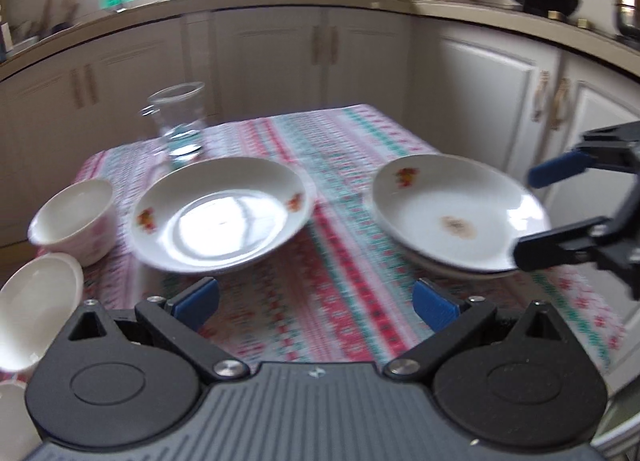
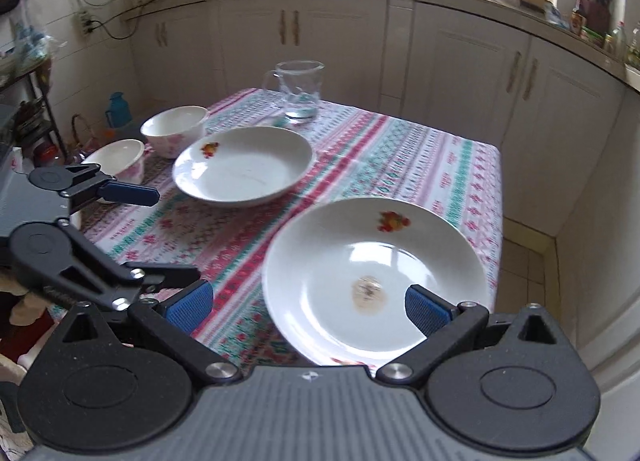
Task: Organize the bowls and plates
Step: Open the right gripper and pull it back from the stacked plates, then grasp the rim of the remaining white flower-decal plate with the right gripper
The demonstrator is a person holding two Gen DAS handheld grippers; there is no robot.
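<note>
Two white deep plates lie on the patterned tablecloth. The clean plate [image 1: 222,217] [image 2: 244,166] is toward the left. The plate with a brown stain [image 1: 460,217] [image 2: 372,281] is on the right, on top of another plate whose rim shows beneath it. Two white bowls with pink flowers [image 1: 74,221] [image 1: 36,301] sit at the left edge; they also show in the right wrist view [image 2: 174,135] [image 2: 118,161]. My left gripper [image 1: 316,307] is open and empty over the cloth in front of the plates. My right gripper [image 2: 308,307] is open, its fingers to either side of the stained plate's near rim.
A glass pitcher [image 1: 180,123] [image 2: 300,91] with a little water stands at the table's far side. The tablecloth [image 1: 332,165] hangs over the table edges. White kitchen cabinets [image 1: 276,61] and a cluttered countertop ring the table. A tiled floor [image 2: 524,257] lies to the right.
</note>
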